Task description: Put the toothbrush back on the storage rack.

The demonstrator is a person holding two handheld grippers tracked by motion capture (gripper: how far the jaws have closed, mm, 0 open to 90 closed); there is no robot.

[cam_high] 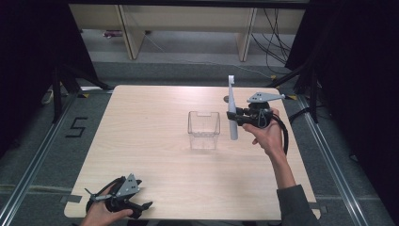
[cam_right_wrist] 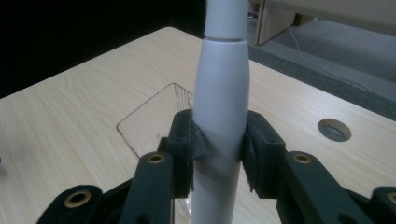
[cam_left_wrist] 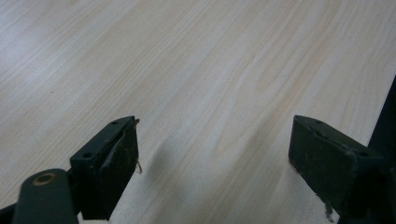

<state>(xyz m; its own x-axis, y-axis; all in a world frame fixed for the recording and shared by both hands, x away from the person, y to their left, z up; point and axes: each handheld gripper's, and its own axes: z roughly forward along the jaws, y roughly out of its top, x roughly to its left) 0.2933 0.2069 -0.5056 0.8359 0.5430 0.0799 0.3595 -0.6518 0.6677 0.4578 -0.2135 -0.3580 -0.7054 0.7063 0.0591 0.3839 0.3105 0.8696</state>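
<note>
Right hand-held gripper (cam_high: pixel 234 117) clamped on upright white toothbrush (cam_high: pixel 232 107) beside clear bin (cam_high: pixel 203 130), left hand-held gripper (cam_high: pixel 143 201) wide apart over table (cam_high: pixel 155 160).

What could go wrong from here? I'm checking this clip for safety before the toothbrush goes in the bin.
The right tool grips the smooth toothbrush low on its handle, so it could slip or tilt. The light clear bin stands unsupported, the left tool far off, so a nudge could tip it.

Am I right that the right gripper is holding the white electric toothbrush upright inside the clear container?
Not quite: the right gripper holds the white electric toothbrush upright, but beside the clear container, not inside it, as the high view shows.
</note>
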